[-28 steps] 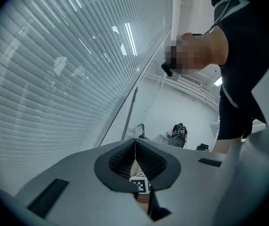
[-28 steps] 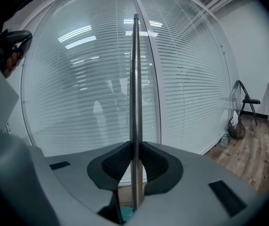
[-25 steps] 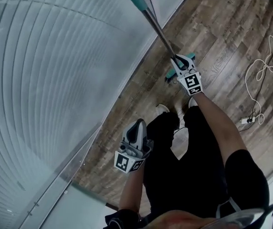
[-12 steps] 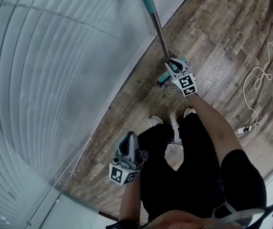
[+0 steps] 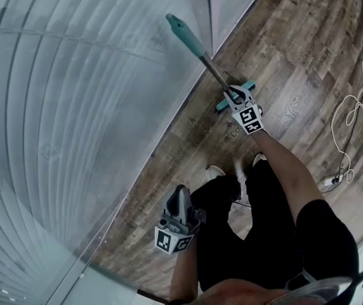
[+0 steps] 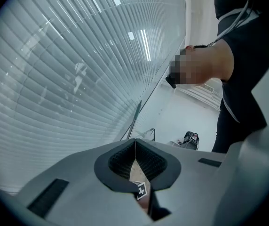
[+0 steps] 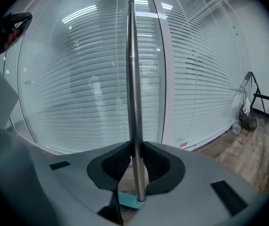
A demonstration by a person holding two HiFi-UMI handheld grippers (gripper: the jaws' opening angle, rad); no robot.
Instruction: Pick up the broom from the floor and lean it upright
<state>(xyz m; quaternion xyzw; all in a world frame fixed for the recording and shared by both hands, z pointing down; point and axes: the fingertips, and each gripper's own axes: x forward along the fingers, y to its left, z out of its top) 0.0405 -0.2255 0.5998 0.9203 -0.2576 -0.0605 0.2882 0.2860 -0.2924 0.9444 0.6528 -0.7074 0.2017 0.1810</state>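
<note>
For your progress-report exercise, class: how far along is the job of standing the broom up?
Done: the broom stands roughly upright, head at the floor. In hand: the right gripper clamps its metal pole. To do: rest it against the glass wall and release.

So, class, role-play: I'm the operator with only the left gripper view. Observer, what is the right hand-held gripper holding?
Observer: The right hand-held gripper is shut on the broom's metal pole, low down near the head.
Operator: Where is that head?
Observer: The teal broom head is low by the wooden floor, beside the glass wall.
Operator: Any trip hazard?
Observer: A white cable lies on the floor at the person's right, apart from the broom.
</note>
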